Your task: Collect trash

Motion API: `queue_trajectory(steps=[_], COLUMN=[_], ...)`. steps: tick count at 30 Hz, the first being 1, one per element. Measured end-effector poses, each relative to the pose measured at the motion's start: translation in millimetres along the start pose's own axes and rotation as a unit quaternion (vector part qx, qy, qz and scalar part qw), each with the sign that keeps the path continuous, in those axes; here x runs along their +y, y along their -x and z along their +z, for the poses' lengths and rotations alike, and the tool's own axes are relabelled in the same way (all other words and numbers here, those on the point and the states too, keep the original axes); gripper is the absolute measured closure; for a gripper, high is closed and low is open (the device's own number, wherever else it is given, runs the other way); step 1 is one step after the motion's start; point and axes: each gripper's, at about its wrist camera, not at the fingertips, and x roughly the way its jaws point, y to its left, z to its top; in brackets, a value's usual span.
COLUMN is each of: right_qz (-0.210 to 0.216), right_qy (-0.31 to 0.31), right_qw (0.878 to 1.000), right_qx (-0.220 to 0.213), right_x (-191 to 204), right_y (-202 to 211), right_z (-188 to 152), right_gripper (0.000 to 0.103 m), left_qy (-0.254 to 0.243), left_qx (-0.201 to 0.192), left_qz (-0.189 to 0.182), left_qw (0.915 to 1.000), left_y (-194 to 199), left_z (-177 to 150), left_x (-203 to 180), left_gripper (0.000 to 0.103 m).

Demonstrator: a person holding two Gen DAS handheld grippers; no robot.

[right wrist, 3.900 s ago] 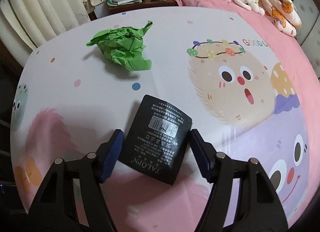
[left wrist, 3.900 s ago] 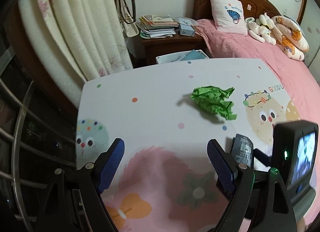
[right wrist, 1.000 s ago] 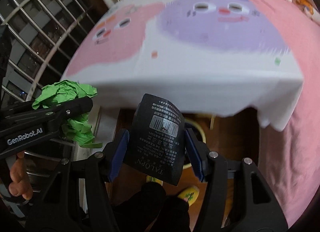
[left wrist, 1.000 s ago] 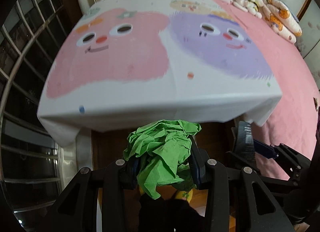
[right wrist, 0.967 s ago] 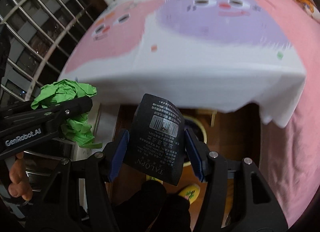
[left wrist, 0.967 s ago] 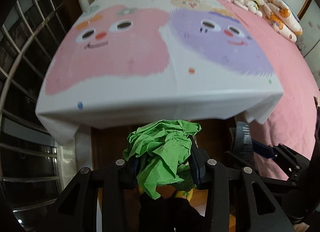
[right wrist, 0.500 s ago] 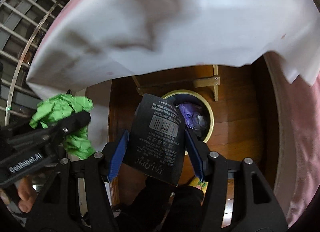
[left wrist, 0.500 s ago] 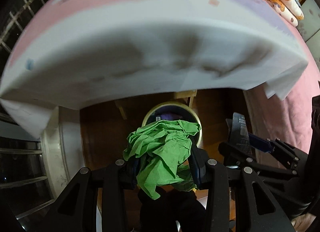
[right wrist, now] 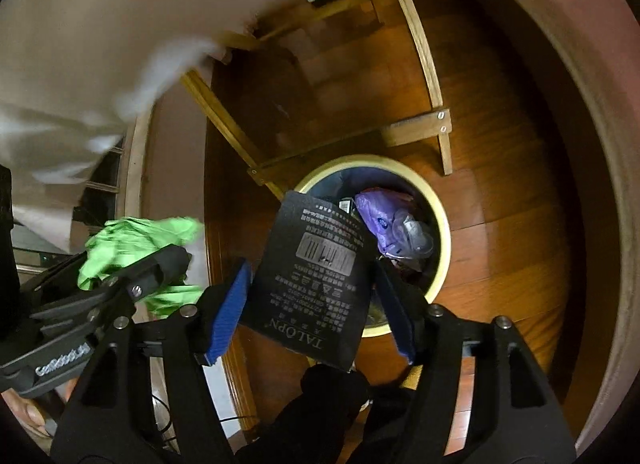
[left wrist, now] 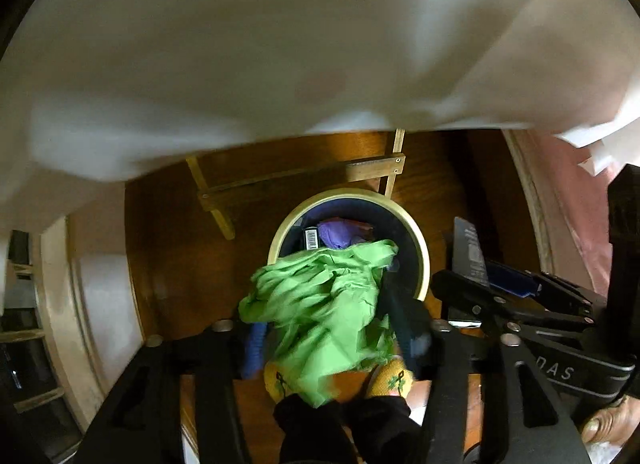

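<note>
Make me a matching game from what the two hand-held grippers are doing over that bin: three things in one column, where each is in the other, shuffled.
Things:
1. green crumpled paper
2. black packet
3. purple bag

Places:
A. lying inside the yellow-rimmed bin
B. between the fingers of the left gripper
C. between the fingers of the right gripper

Pairs: 1-B, 2-C, 3-A

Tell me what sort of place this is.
Probably a room in a home: a dark polished wooden floor, a round cream-rimmed waste bin already holding rubbish, and a white cloth overhanging light wooden table legs.
</note>
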Motion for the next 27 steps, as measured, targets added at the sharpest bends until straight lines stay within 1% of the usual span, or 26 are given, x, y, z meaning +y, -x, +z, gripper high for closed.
queue_trajectory(steps=[1,2,3,5,9,13,21,27], right_qz=[-0.003,-0.006,-0.004,-0.004,-0.018,-0.035,-0.062,-0.069], right_qy=[-0.003,-0.005,-0.005,-0.003,0.007,0.007,0.01,0.013], right_qw=[1.0,1.0,1.0,1.0,1.0,0.999,0.998,0.996], right_qx=[0.002,0.003,0.004,0.004,-0.004,-0.012,-0.031,-0.045], right_x=[-4,-8,-12,-13,-14,-10,3,25], right_y=[-7,-13,-18,-26,-30,-24,6,45], right_z=[0,0,-1,-1,-4,-6,-8,-10], right_gripper=[0.038,0.037,0.035,0.032,0.031,0.03,0.03,0.03], left_qy=[0.001,0.002,0.003,0.005,0.011,0.016,0.016,0.022], left_qx=[-0.003,-0.006,-0.01,-0.009,-0.01,-0.026,-0.042,-0.054], left_qz=[0.0,0.003,0.006,0.009,0.005,0.004,0.01,0.009], left_qw=[1.0,1.0,0.9999,0.9999,0.9999,0.9995,0.999,0.9983], left_y=[-4,-10,-14,-22,-33,-29,6,55], left_z=[-1,-1,-2,-5,-8,-13,-18,-15], left_x=[0,1,3,6,13,19,22,25], left_gripper=[0.024,0.008,0.006,0.006,0.006,0.006,0.006,0.006])
